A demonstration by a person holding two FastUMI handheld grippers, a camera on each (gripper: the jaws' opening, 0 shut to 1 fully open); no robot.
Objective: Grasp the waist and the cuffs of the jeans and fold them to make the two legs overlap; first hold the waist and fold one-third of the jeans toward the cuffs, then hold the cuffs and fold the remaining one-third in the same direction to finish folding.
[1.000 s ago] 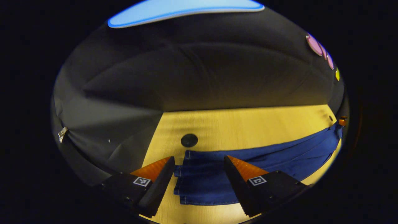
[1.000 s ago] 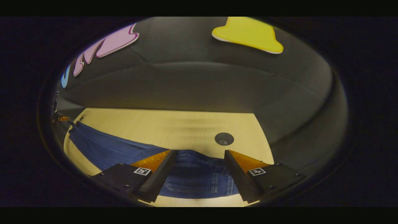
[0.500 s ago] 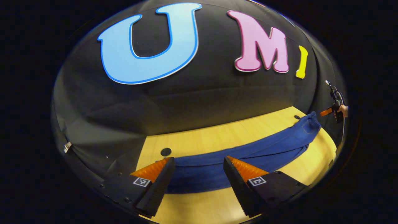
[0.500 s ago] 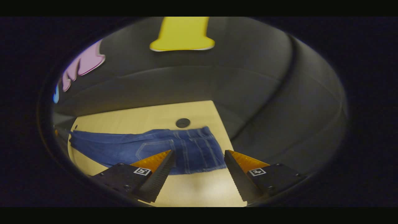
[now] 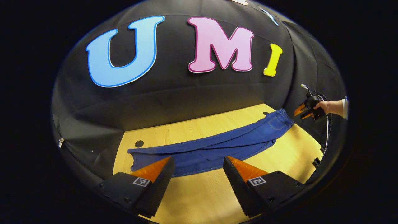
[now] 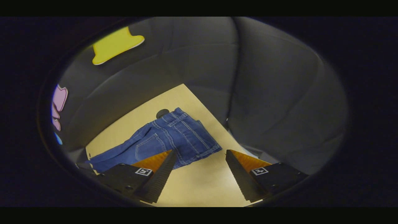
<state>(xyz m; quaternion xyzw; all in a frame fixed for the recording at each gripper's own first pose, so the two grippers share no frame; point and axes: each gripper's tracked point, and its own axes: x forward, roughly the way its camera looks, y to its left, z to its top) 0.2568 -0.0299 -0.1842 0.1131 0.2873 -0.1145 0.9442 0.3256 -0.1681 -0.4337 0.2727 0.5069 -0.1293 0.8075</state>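
The jeans lie stretched out flat along the wooden table, one long blue band with the two legs lying one over the other. In the left gripper view the cuffs sit at the near-left end, close beside a small dark round hole in the tabletop, and the waist runs off to the far right. The left gripper hovers above the table in front of the cuff end, its fingers spread wide apart, nothing between them, clear of the denim. Over at the far right, a hand with a pale sleeve edge holds the right gripper just off the waist end, lifted above the table. In the right gripper view, the right gripper is wide open too and holds nothing; bare table shows between its fingers. The waist lies flat just ahead of it, a back pocket facing up, stitching lines running across the seat, and another dark hole sits at the waistband's far corner. The legs trail off to the lower left of that view.
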